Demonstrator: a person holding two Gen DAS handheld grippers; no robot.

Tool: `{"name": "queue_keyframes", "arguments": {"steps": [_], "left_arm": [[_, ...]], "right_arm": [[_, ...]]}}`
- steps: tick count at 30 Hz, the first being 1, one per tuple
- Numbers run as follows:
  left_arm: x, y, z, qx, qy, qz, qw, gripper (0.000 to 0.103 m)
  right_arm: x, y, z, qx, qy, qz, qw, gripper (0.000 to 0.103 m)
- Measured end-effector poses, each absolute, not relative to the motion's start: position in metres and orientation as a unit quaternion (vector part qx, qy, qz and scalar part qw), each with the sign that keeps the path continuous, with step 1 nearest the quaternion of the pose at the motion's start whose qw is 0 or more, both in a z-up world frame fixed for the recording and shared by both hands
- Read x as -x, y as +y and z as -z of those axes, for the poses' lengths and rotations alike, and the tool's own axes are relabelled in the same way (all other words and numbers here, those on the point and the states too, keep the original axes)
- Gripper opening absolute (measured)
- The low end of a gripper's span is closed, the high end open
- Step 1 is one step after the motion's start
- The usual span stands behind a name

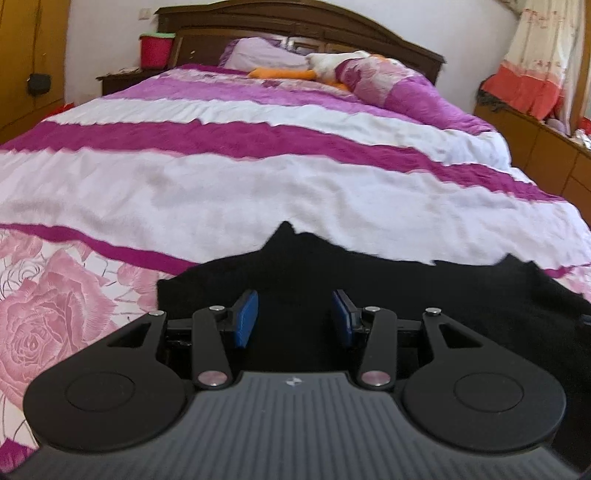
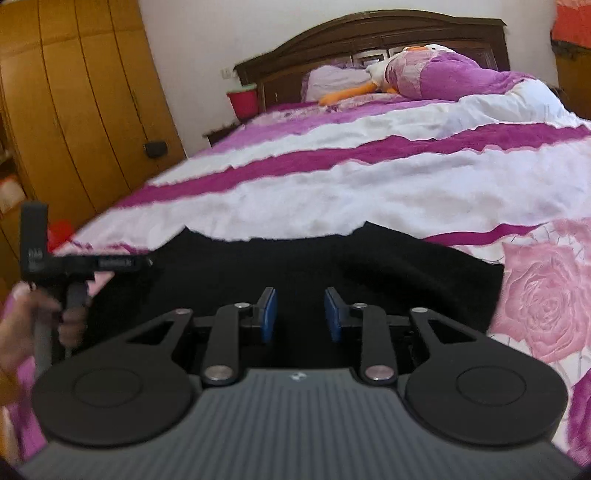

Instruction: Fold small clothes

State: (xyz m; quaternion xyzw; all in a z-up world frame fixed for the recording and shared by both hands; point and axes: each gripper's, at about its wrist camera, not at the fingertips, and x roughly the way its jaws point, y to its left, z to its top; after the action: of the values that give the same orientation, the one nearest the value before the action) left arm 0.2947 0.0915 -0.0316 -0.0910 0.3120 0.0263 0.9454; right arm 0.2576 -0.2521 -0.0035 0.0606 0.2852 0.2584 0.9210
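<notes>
A black garment (image 1: 406, 295) lies spread on the near end of the bed, its far edge jagged against the white stripe. My left gripper (image 1: 294, 299) hovers over its left part, open, with the blue pads (image 1: 245, 317) apart and only dark cloth behind them. In the right wrist view the same garment (image 2: 332, 258) fills the foreground. My right gripper (image 2: 300, 295) is over it, open with a narrower gap and nothing pinched. At the left edge a person's hand (image 2: 26, 325) holds the left tool's black frame (image 2: 35, 240).
The bedspread (image 1: 258, 177) is white with magenta stripes and pink roses at the near end. Pillows (image 1: 373, 79) and an orange-and-white plush toy (image 1: 284, 73) lie by the dark headboard (image 1: 295, 22). A red bucket (image 1: 156, 50) and a wooden wardrobe (image 2: 74, 92) stand on the left.
</notes>
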Motion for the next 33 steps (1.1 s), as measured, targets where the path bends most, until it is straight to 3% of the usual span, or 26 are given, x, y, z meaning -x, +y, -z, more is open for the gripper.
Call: {"name": "queue_keyframes", "arguments": {"steps": [3, 10, 20, 23, 25, 33], "left_arm": [[-0.297, 0.094, 0.043, 0.099, 0.309, -0.033, 0.945, 0.050], [-0.300, 0.086, 0.052, 0.071, 0.301, -0.039, 0.950, 0.050], [-0.299, 0.092, 0.047, 0.081, 0.311, -0.037, 0.946, 0.050], [-0.291, 0.094, 0.032, 0.088, 0.321, -0.036, 0.942, 0.050], [-0.282, 0.095, 0.022, 0.093, 0.323, -0.039, 0.941, 0.050], [-0.230, 0.094, -0.016, 0.073, 0.319, -0.071, 0.942, 0.051]], "right_arm": [[-0.276, -0.248, 0.008, -0.020, 0.291, -0.214, 0.932, 0.031], [-0.327, -0.280, 0.032, -0.042, 0.307, -0.097, 0.946, 0.032], [-0.321, -0.296, 0.038, -0.102, 0.297, -0.105, 0.944, 0.033], [-0.305, -0.301, 0.023, -0.118, 0.291, -0.102, 0.944, 0.041], [-0.290, -0.305, 0.014, -0.114, 0.280, -0.108, 0.947, 0.053], [-0.239, -0.330, -0.009, -0.130, 0.272, -0.105, 0.948, 0.066]]}}
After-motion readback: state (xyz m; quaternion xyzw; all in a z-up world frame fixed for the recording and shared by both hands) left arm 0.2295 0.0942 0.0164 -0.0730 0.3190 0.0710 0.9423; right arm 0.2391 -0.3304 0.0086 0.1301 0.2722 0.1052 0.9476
